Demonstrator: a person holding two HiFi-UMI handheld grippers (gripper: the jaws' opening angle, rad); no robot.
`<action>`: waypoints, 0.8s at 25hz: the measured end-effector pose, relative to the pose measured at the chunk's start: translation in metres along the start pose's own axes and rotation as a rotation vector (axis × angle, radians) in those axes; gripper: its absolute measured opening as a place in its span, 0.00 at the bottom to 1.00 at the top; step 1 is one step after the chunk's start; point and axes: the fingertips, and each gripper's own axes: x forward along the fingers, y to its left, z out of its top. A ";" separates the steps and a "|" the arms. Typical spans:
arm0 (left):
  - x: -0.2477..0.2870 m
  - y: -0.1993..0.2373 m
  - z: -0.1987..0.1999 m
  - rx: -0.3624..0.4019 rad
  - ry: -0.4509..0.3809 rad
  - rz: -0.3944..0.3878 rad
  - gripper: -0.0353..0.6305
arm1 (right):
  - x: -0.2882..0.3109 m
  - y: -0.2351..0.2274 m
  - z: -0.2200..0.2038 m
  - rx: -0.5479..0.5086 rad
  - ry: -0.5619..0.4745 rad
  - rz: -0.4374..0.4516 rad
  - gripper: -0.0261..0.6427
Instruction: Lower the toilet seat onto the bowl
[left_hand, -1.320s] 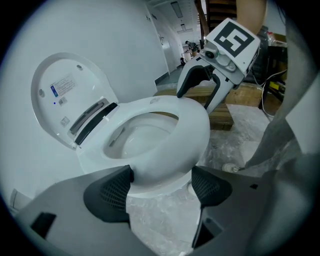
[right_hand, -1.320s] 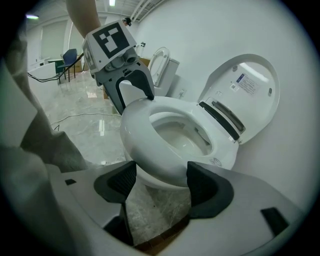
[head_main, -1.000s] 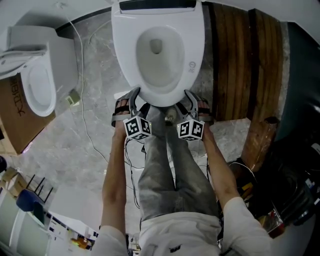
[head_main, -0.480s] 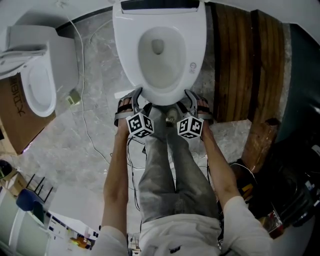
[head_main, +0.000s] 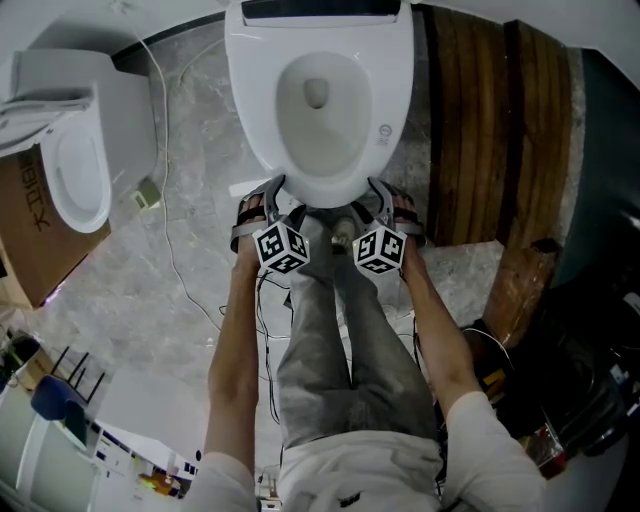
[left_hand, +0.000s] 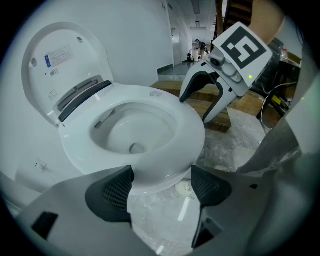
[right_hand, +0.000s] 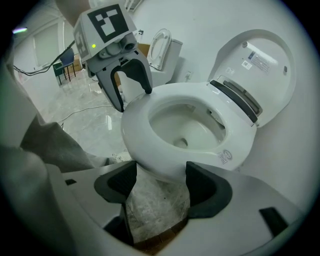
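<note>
white toilet seat (head_main: 385, 90) lies flat on the bowl (head_main: 318, 95); left gripper (left_hand: 159, 184) has nudged nearer its front, right gripper (right_hand: 161, 181) alongside, both released: seemingly done.

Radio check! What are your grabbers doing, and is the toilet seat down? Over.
Left gripper open, right gripper open, both at the front rim. Toilet seat down on the bowl, lid up. Nothing in the way.
</note>
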 end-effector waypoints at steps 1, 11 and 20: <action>0.000 0.000 0.000 -0.013 0.000 -0.005 0.63 | 0.000 0.000 0.000 0.005 0.000 0.005 0.50; -0.020 -0.001 0.012 -0.171 -0.063 0.010 0.46 | -0.015 0.002 0.009 0.125 -0.064 0.039 0.39; -0.065 0.009 0.036 -0.335 -0.185 0.092 0.31 | -0.068 -0.012 0.039 0.309 -0.242 -0.011 0.39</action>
